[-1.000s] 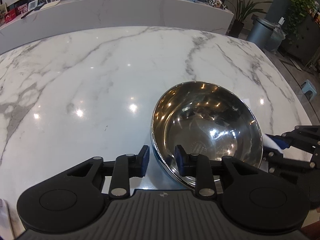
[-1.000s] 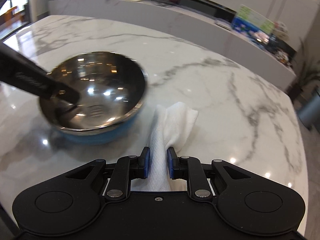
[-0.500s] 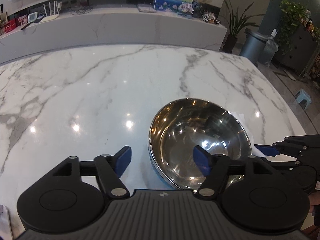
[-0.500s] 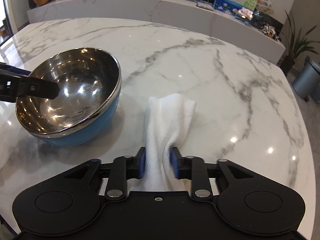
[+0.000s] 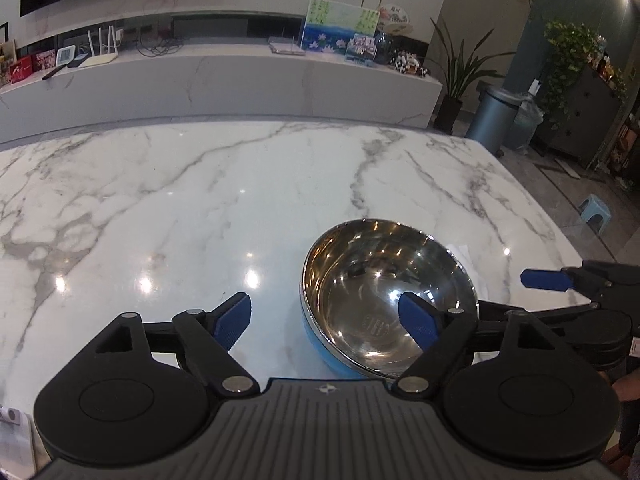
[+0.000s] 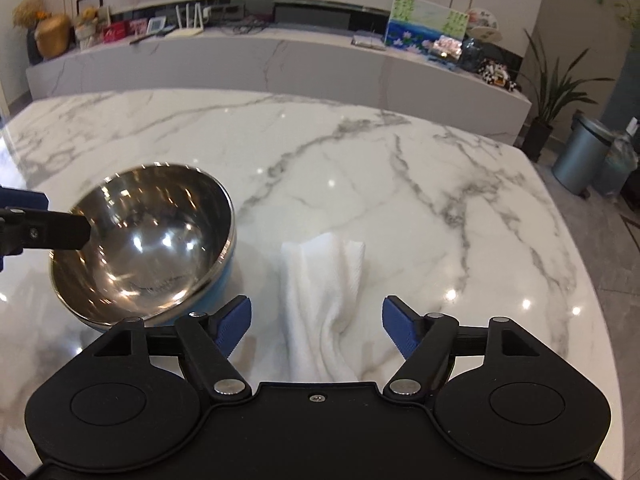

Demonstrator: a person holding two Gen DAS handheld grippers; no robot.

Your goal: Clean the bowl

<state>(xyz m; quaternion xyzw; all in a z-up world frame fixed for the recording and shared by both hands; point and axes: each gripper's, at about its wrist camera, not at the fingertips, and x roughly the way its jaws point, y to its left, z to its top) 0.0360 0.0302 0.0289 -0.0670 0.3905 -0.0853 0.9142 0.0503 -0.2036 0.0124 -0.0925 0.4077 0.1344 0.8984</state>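
Observation:
A steel bowl [image 5: 384, 300] with a blue outside rests on the marble table [image 5: 200, 200]; it also shows in the right wrist view [image 6: 148, 240]. My left gripper [image 5: 326, 322] is open, its right finger over the bowl's near rim and its left finger outside. A crumpled white cloth [image 6: 320, 300] lies on the table right of the bowl. My right gripper [image 6: 316, 322] is open, its fingers apart on either side of the cloth. The cloth's edge [image 5: 464, 252] peeks out behind the bowl in the left wrist view.
The table's right edge [image 6: 580, 280] drops to a grey floor. A long marble counter [image 5: 220, 80] with small items stands behind the table. A grey bin [image 5: 496, 116] and plants stand at the right.
Both grippers opened and drew back. The left let go of the bowl's rim and the bowl settled on the table. The right let go of the cloth, which now lies loose.

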